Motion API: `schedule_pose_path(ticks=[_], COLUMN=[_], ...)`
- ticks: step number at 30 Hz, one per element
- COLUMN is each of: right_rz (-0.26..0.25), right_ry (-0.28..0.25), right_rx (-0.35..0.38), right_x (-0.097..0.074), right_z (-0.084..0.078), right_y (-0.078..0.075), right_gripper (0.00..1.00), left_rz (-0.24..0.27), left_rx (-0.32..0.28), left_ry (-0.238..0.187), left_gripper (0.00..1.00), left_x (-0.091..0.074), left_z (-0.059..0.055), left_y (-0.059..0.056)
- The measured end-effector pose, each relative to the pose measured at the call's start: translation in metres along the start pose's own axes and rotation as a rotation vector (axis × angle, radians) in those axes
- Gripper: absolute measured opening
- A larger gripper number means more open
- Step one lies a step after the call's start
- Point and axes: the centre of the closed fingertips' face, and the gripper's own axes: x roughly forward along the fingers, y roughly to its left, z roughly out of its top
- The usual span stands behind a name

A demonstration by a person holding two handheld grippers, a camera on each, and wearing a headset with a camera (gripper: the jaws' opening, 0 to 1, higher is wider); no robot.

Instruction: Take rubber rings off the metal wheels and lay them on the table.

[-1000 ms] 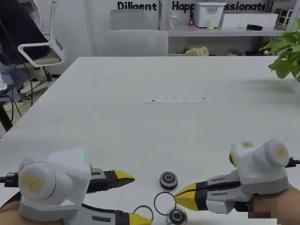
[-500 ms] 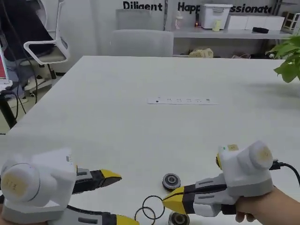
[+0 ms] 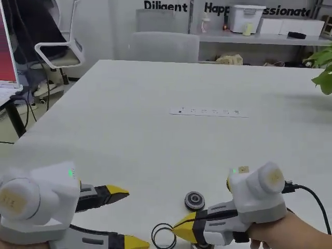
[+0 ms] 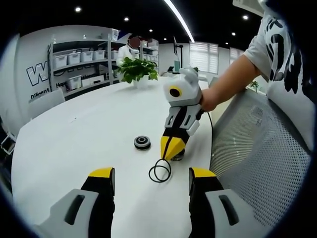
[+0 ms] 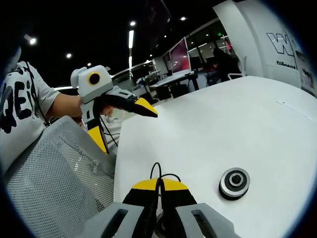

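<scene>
Comparing w/ 1 s ago, the right gripper [image 3: 182, 231] is seen shifted leftward along the near edge of the table [image 3: 155, 135]. Its tip is now brought up against the rubber rings [image 4: 160, 171]. The near wheel [image 4: 177, 156], plainly shown before in the head view, is now mostly covered there by that gripper's body. Its jaws are pressed together. Whether a ring strand is nipped btwn them cannot be told: only a thin black line is seen running from the tip into the loops. The left gripper [image 3: 126, 217] has been drawn back to the left, jaws spread wide, nothing held. The far wheel [image 3: 194, 200] is judged unmoved; the rest of the shift is put down to the head camera.

Meaning for the task: both rings are found lying on the table, overlapped, just beside the near wheel on the left gripper's side & apart from the far wheel. The laying-down is thus judged done or nearly so, w/ prob. only a release or tidy left. Whether a further ring is still carried on either wheel cannot be made out.

Count, near to far: 2 grippers, 2 rubber rings, 2 wheels, then 1 power strip [image 3: 208, 112] at mid-table & 1 plant [image 3: 324, 72] at the far right edge.
</scene>
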Motion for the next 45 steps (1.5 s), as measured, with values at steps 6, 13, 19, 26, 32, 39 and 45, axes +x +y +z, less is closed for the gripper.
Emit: schedule_pose_path(ticks=[6, 13, 19, 26, 32, 39, 45], right_rz=[-0.028, -0.054, -0.077, -0.089, -0.104, -0.145, -0.183], right_ry=[0.023, 0.031, 0.042, 0.031, 0.001, -0.04, -0.057], right_rx=[0.007, 0.023, 0.007, 0.006, 0.001, -0.011, -0.009], right_x=[0.001, 0.002, 0.003, -0.001, -0.011, -0.029, -0.042], right_z=[-0.007, -0.011, -0.015, -0.013, -0.004, 0.007, 0.009], right_y=[-0.006, -0.012, -0.016, -0.02, -0.023, -0.035, -0.046], right_gripper=[0.0, 0.0, 0.02, 0.08, 0.11, 0.14, 0.16], left_rz=[0.004, 0.004, 0.008, 0.007, 0.003, -0.005, -0.014], left_rx=[-0.003, -0.007, -0.005, -0.002, 0.045, 0.065, 0.082], left_ry=[0.01, 0.014, 0.018, 0.023, 0.031, 0.029, 0.033], left_gripper=[0.58, 0.57, 0.57, 0.57, 0.56, 0.55, 0.54], left_x=[-0.001, 0.001, 0.001, 0.004, 0.008, 0.019, 0.03], left_z=[-0.005, -0.007, -0.008, -0.006, 0.002, 0.012, 0.018], left_y=[0.0, 0.001, 0.004, 0.007, 0.011, 0.018, 0.025])
